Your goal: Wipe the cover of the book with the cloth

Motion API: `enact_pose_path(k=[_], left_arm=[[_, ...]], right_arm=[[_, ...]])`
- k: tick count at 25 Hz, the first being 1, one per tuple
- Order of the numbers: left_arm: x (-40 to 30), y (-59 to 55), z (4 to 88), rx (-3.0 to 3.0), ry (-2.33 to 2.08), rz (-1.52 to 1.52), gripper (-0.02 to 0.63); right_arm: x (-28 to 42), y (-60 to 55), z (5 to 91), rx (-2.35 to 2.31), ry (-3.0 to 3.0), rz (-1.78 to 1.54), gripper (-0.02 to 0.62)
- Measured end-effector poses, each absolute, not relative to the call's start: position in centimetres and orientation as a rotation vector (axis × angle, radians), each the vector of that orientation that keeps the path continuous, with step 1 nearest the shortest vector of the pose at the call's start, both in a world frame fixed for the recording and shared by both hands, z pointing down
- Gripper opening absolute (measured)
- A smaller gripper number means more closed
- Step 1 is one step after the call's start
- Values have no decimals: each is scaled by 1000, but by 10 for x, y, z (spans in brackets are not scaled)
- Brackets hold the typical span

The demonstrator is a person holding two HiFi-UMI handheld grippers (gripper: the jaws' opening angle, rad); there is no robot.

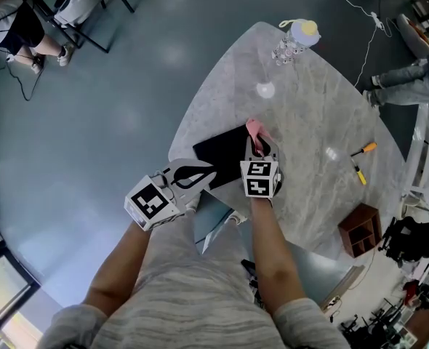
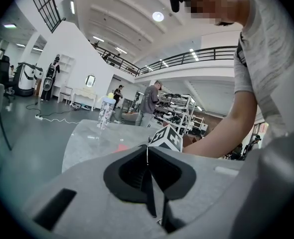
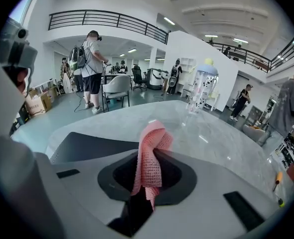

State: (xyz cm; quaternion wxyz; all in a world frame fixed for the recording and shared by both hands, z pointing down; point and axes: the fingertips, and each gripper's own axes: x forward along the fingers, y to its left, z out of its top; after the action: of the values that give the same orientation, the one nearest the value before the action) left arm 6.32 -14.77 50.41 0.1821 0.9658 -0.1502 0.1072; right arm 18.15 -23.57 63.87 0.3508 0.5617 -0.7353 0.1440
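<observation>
The pink cloth is pinched tight in the right gripper over the black book lying on the table, the left gripper is closed on nothing, and most wiping is likely left.

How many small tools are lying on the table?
2: an orange-handled tool and a yellow tool, close together, far right of the book. No others show.
</observation>
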Motion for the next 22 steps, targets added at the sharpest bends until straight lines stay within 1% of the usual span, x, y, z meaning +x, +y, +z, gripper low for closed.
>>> enact_pose_path(k=[12,22], left_arm=[[56,-146,498,2730,-450,288,17],[48,-141,498,2728,-461,288,17]], right_arm=[[144,-218,641,1411,-1972,440,49],[100,-200,642,1341,-2055,493,49]])
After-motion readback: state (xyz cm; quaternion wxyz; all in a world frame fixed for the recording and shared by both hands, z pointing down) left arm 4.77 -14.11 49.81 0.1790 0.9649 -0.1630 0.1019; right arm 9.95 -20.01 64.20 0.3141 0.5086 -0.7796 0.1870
